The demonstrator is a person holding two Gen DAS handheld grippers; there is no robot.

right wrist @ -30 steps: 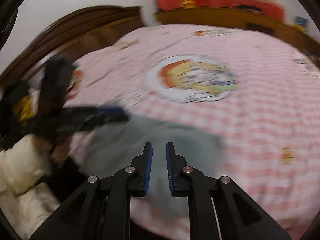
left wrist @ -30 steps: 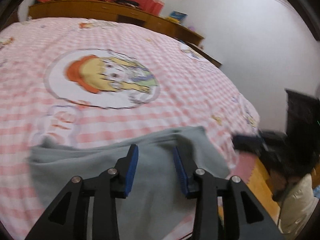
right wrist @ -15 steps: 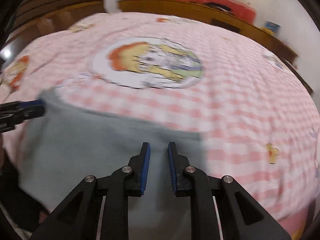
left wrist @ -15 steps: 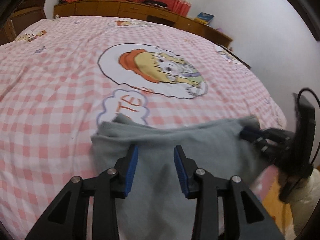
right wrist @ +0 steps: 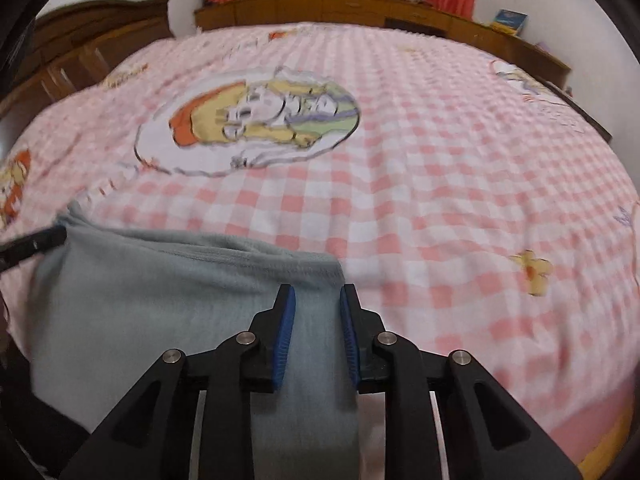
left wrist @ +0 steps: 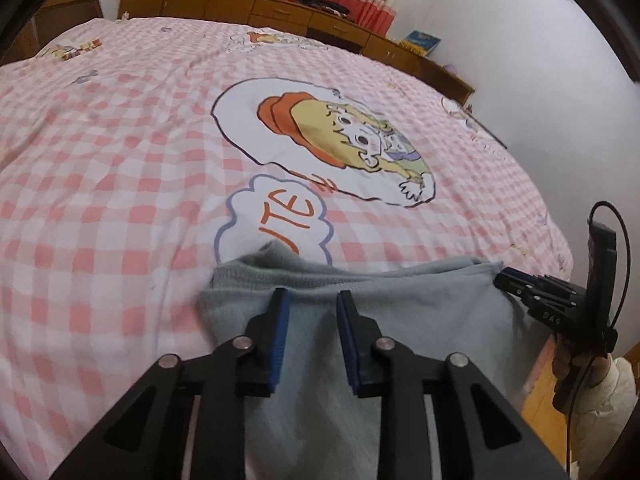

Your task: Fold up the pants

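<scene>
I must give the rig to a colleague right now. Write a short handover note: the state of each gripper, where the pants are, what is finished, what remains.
Left gripper: jaws parted, over the grey pants near their far edge; a grip cannot be confirmed.
Right gripper: jaws parted over the right far corner; fabric lies between the fingers, no firm pinch visible.
Pants: near edge of the pink checked bed, far edge short of the cartoon print.
Done: pants laid on the bed, seemingly doubled.
Left: how many folds remain cannot be judged.
</scene>
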